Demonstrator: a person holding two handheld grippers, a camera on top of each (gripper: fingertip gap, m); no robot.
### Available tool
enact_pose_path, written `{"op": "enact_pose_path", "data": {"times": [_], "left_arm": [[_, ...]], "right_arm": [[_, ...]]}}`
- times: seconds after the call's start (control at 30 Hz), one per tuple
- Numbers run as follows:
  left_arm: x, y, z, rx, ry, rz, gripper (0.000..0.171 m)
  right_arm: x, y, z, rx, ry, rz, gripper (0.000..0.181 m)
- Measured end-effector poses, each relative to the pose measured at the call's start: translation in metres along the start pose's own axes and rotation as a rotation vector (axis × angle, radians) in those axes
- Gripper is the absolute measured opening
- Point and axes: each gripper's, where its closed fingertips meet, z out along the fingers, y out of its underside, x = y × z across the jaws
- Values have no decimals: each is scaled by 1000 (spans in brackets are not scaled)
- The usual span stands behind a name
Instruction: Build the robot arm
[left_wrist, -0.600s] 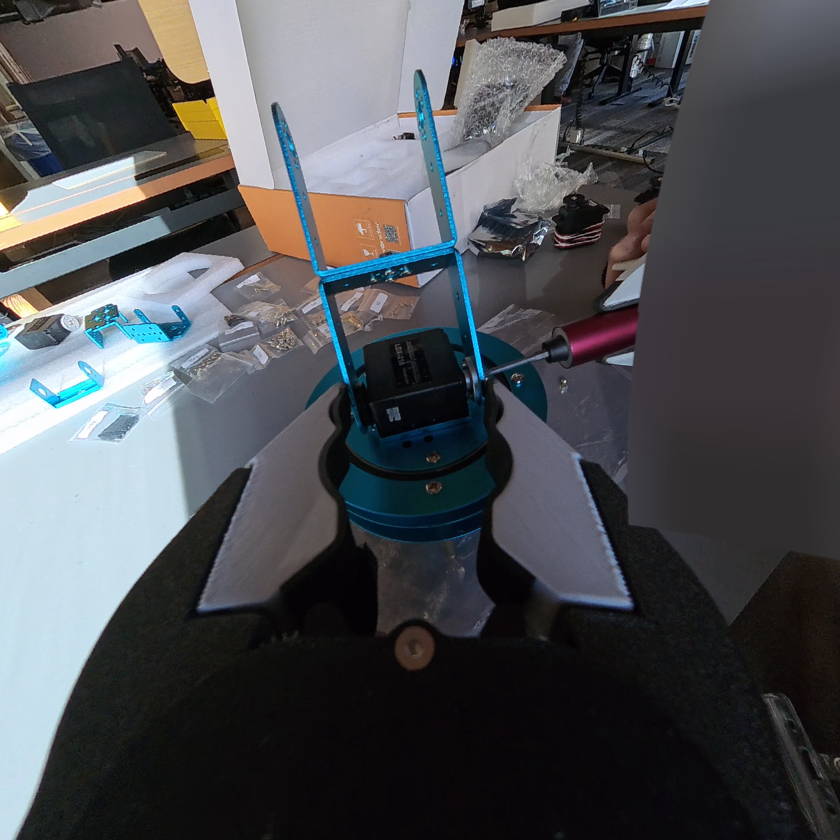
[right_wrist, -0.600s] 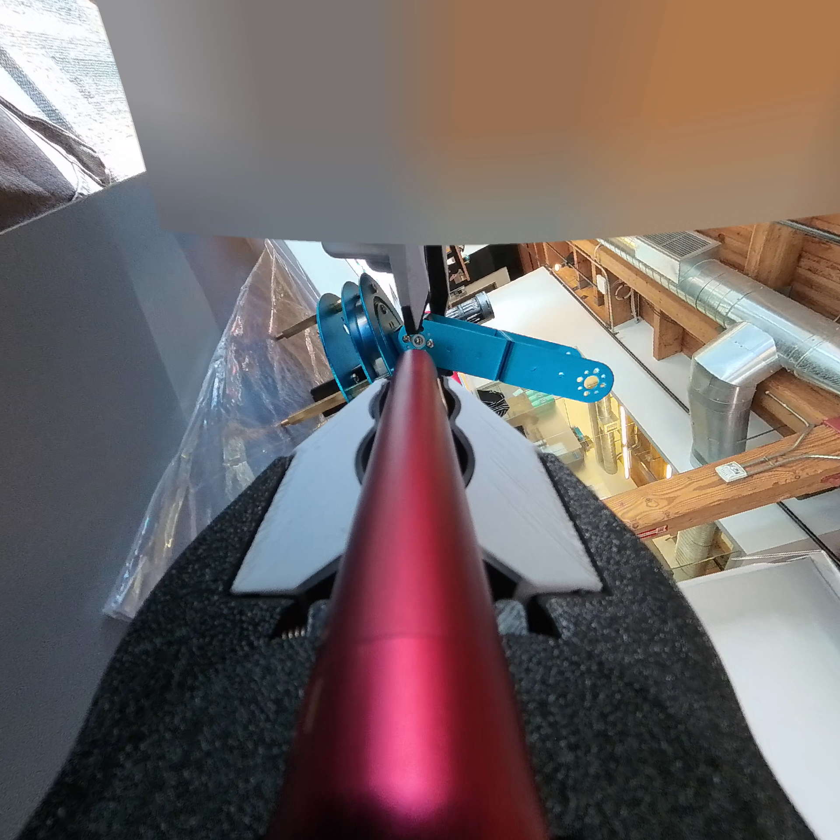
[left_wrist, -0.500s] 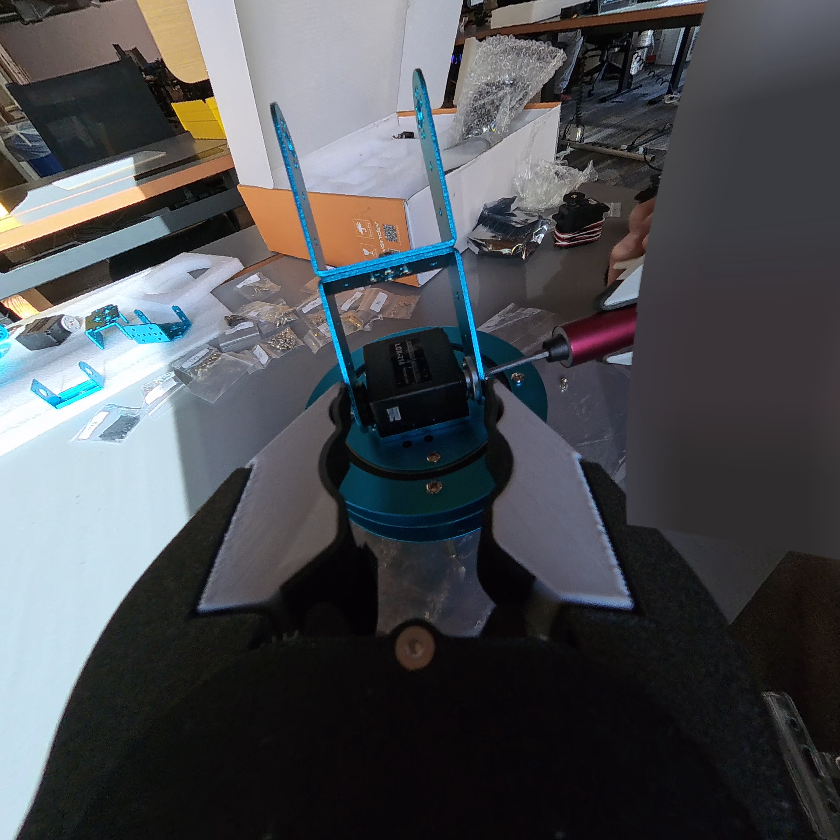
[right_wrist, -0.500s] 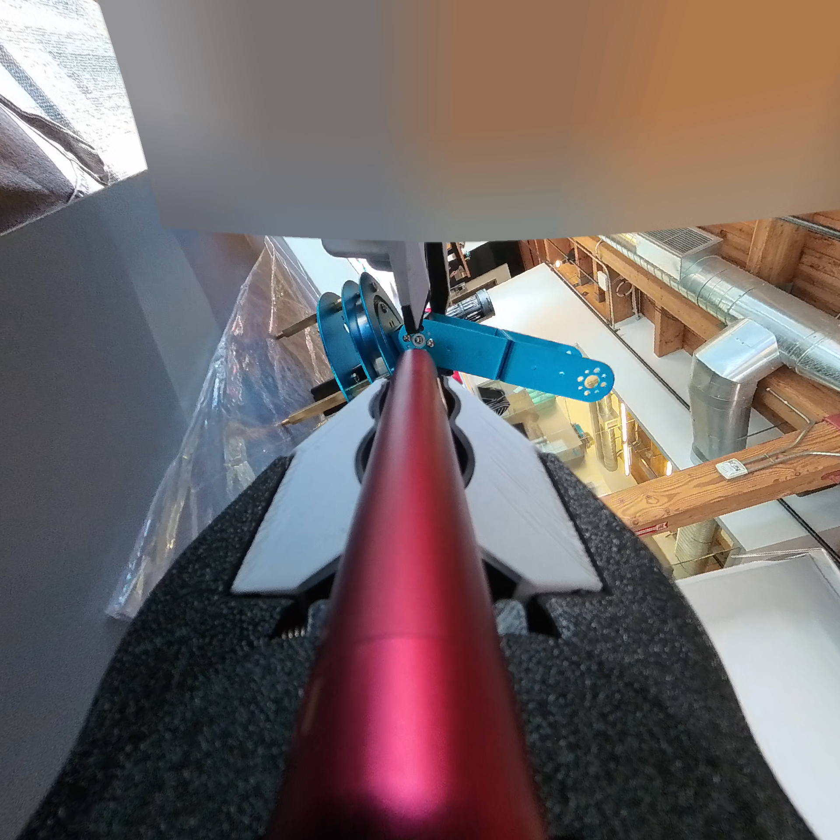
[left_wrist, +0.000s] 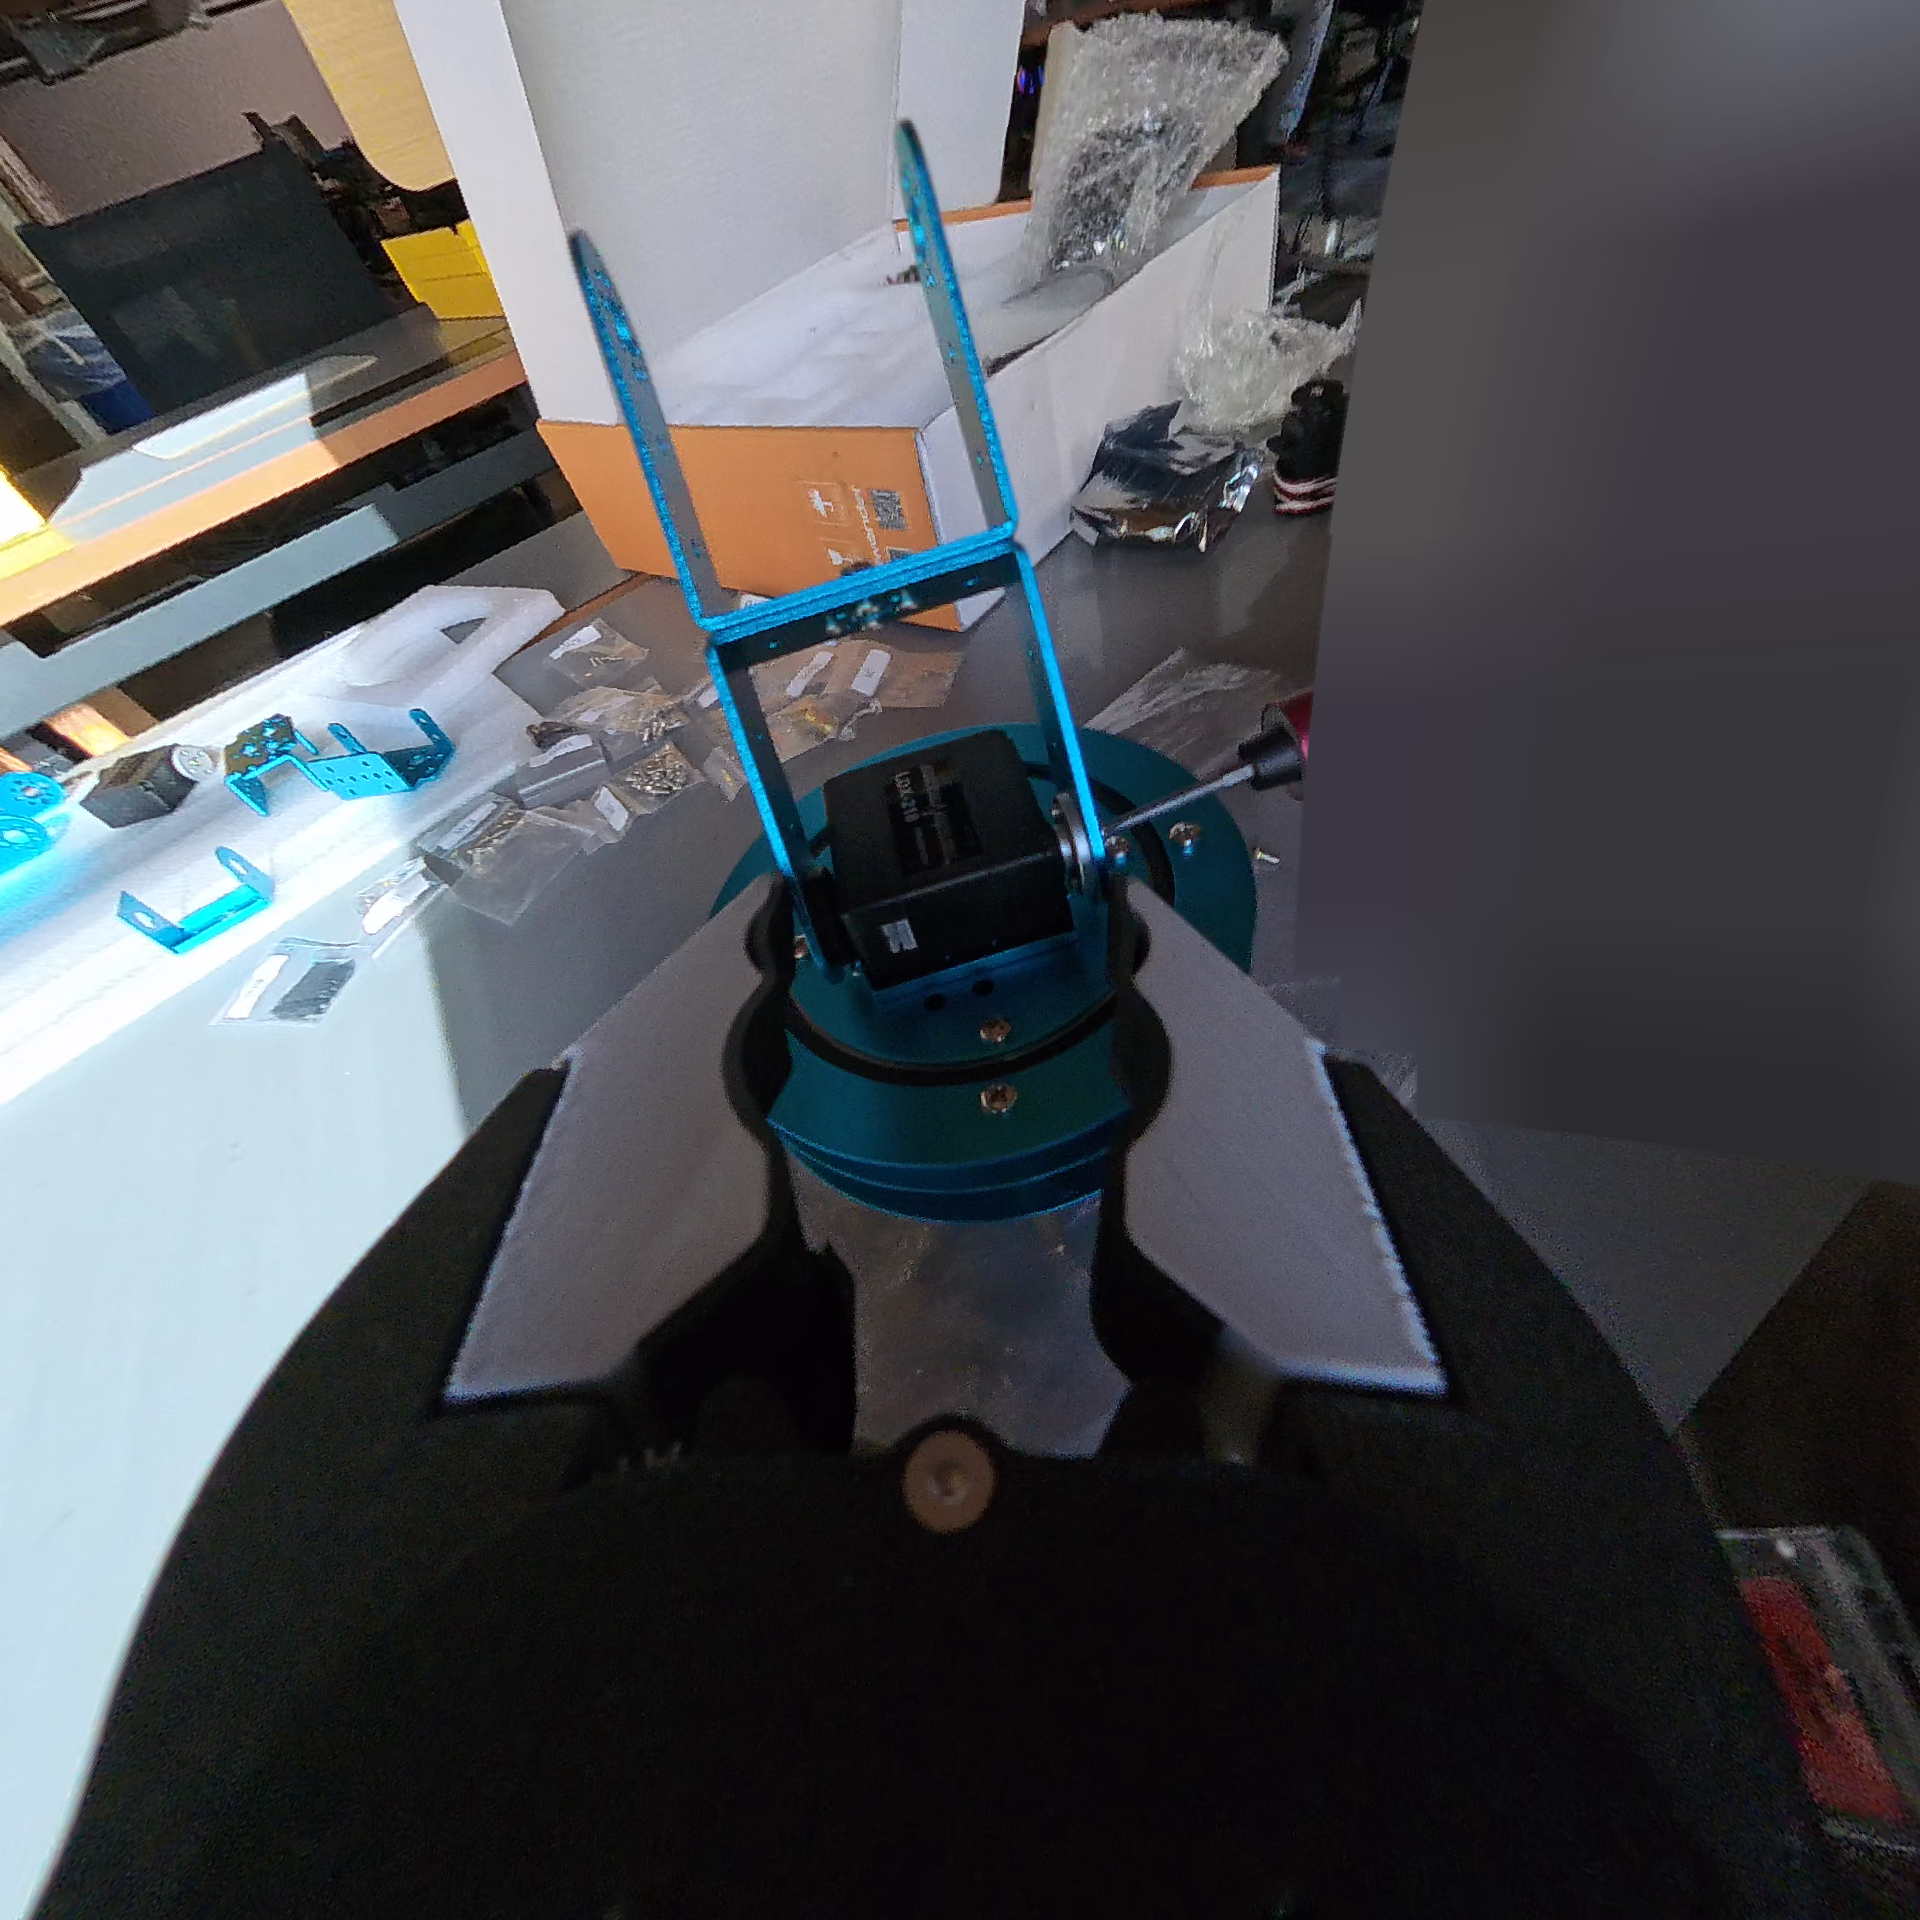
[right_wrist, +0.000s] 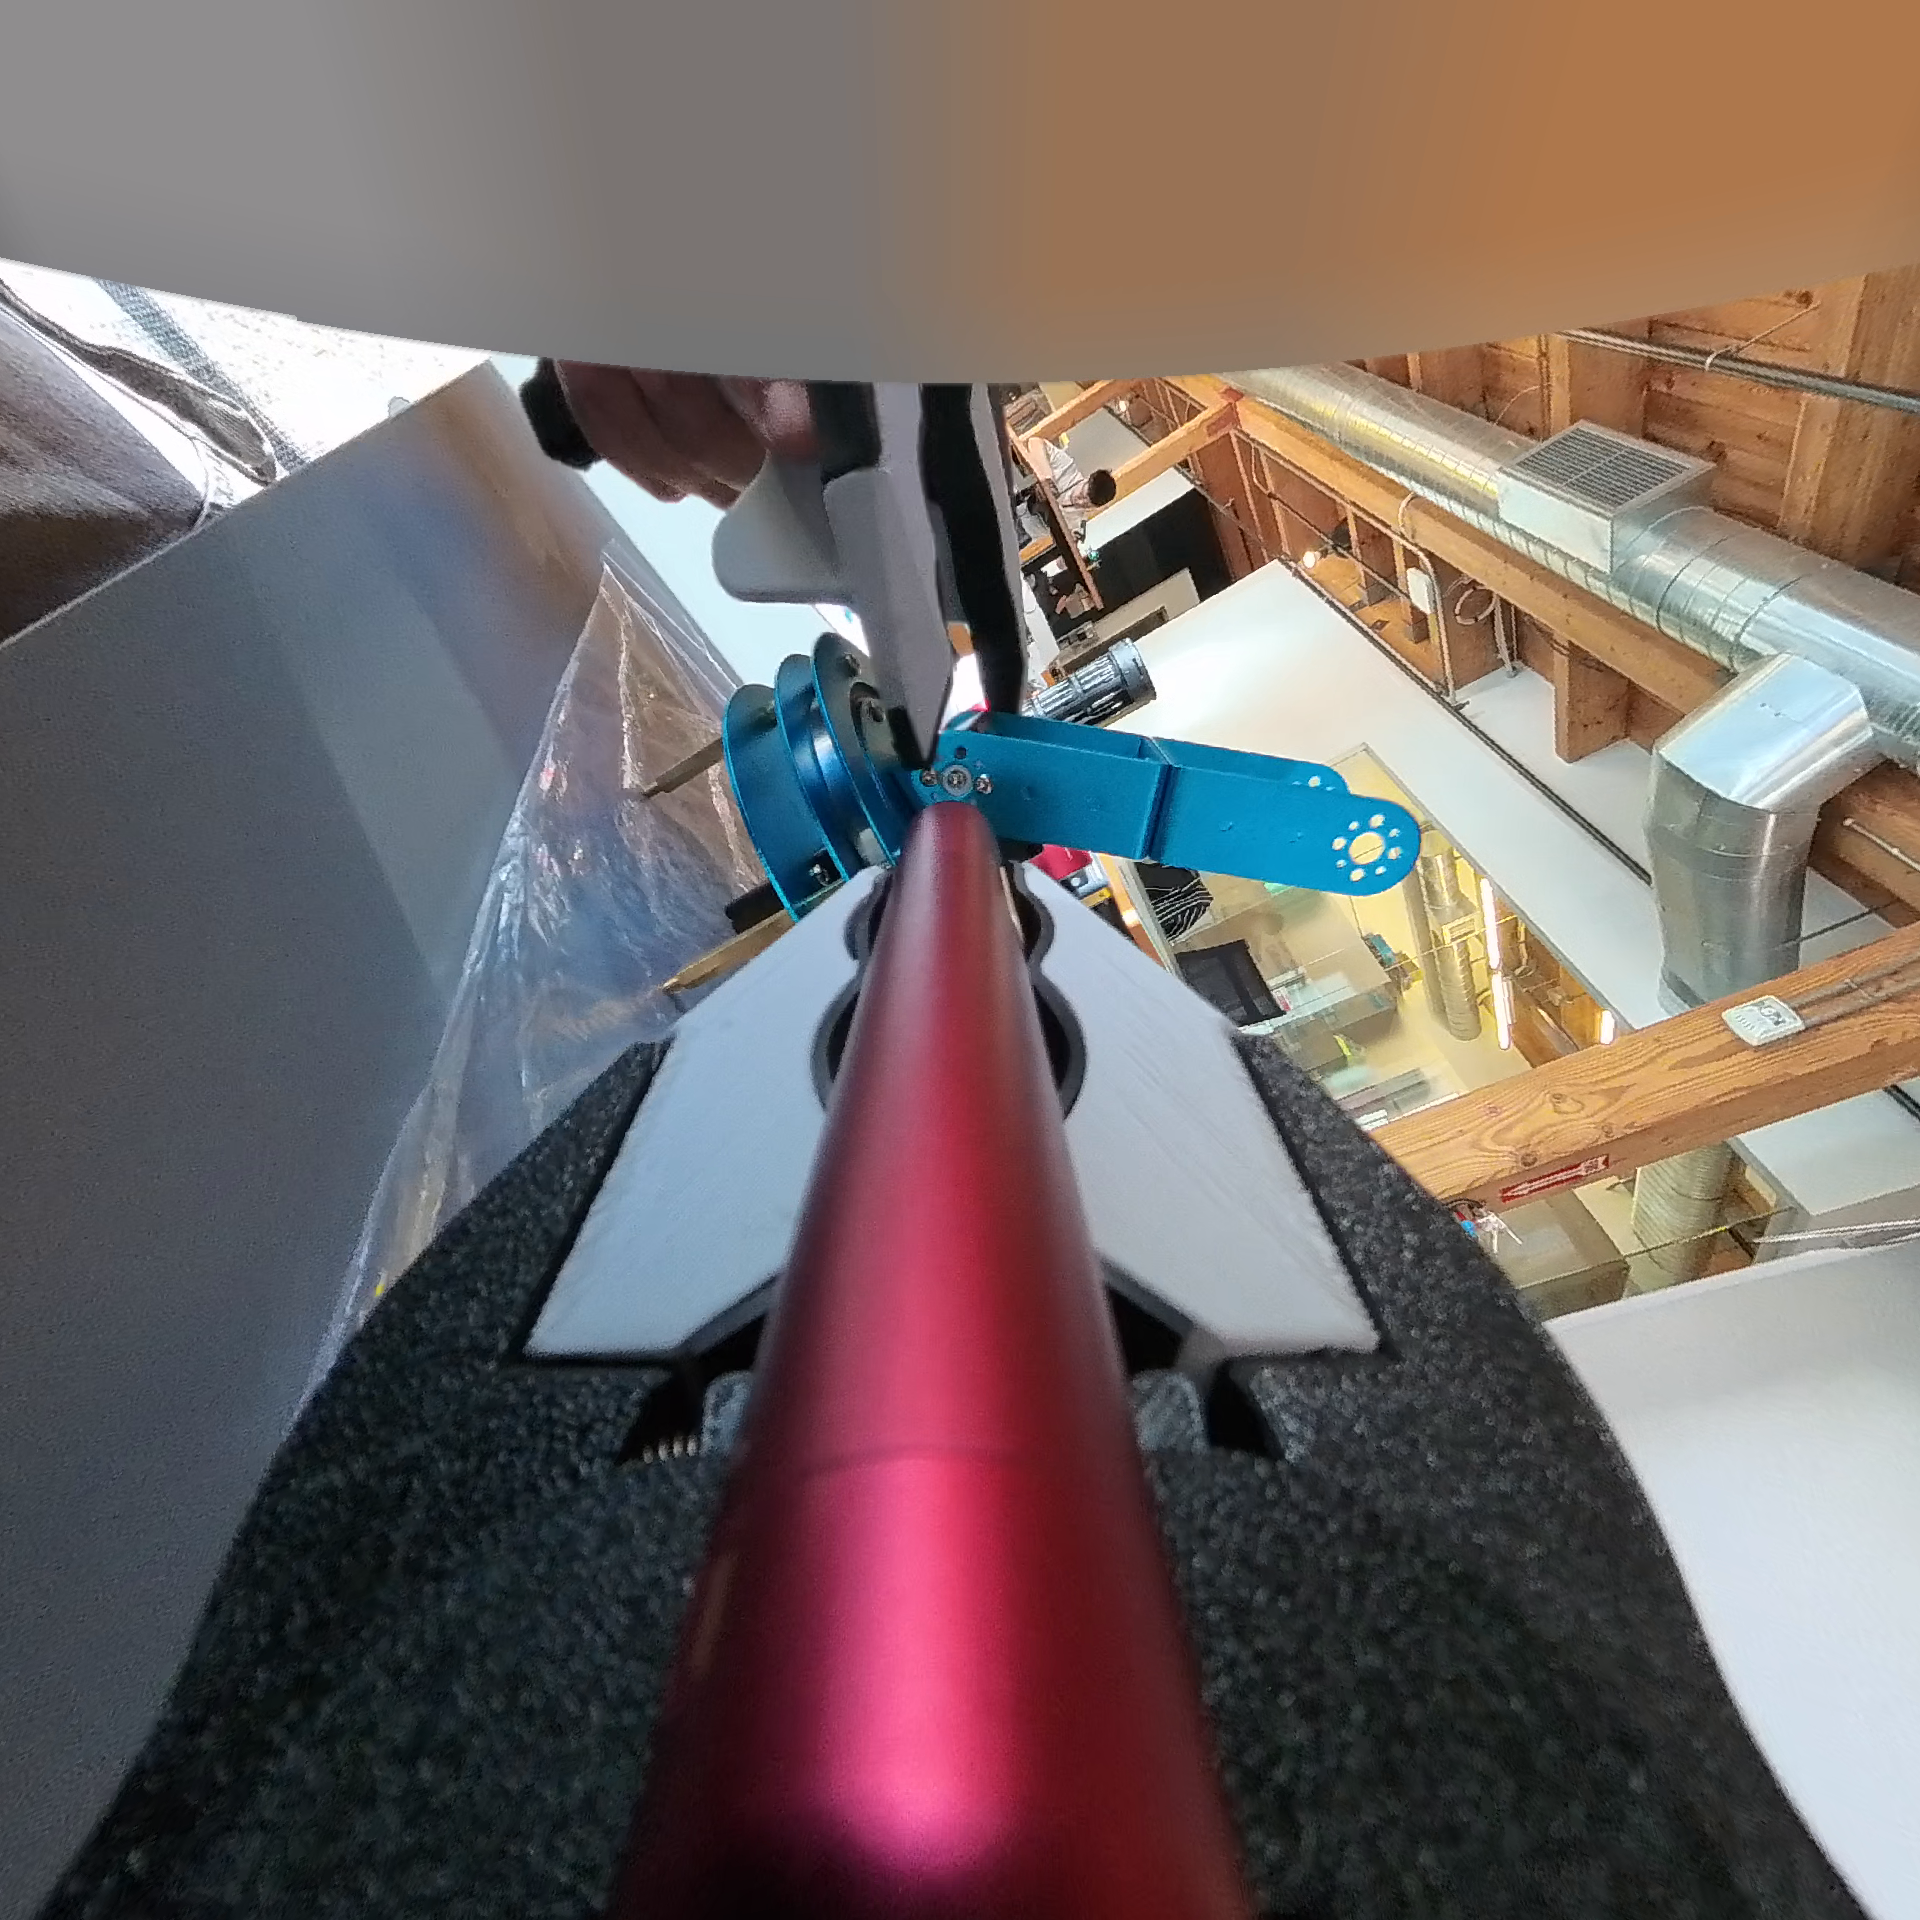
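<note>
Nearest us, the left gripper (left_wrist: 945, 935) has its fingers (left_wrist: 665, 1122) clamped on either side of the round blue base (left_wrist: 935, 1122), holding it on the grey surface (left_wrist: 1143, 623). On the base sits a black servo (left_wrist: 945, 862) with a tall blue bracket (left_wrist: 862, 582) rising upright from it. In the right wrist view, the right gripper (right_wrist: 951, 914) has its fingers (right_wrist: 727, 1122) closed around the red screwdriver (right_wrist: 935, 1351), whose thin bit reaches the screw (left_wrist: 1117, 847) at the bracket's pivot. We judge the bit could cam out of the small screw head if the driver tilts off axis, or the base could twist in the grip under torque. Farther off lie bagged hardware (left_wrist: 520, 852), loose blue brackets (left_wrist: 332, 764), and an orange-and-white box (left_wrist: 831, 457).
</note>
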Motion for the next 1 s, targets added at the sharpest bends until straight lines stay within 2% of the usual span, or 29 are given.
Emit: {"op": "enact_pose_path", "data": {"times": [0.1,0.2,0.33,0.4,0.6,0.67,0.77,1.0], "left_arm": [[-8,-17,-16,57,-104,126,69],[7,-37,-32,145,-155,342,56],[45,-32,-21,136,-209,737,45],[60,-26,-10,114,-204,868,42],[65,-23,15,79,-287,1087,40],[68,-21,21,76,-298,1132,34],[64,-22,24,78,-350,1160,21],[63,-21,25,69,-352,1153,20]], "right_arm": [[1,1,1,-1,-5,26,22],[2,1,2,-2,-8,50,22],[1,0,2,-6,-9,46,23],[1,0,3,-7,-9,42,22],[1,-1,4,-8,-7,51,22],[1,0,4,-8,-7,53,22],[2,0,4,-9,-7,53,22],[1,0,5,-16,4,20,22]]}}
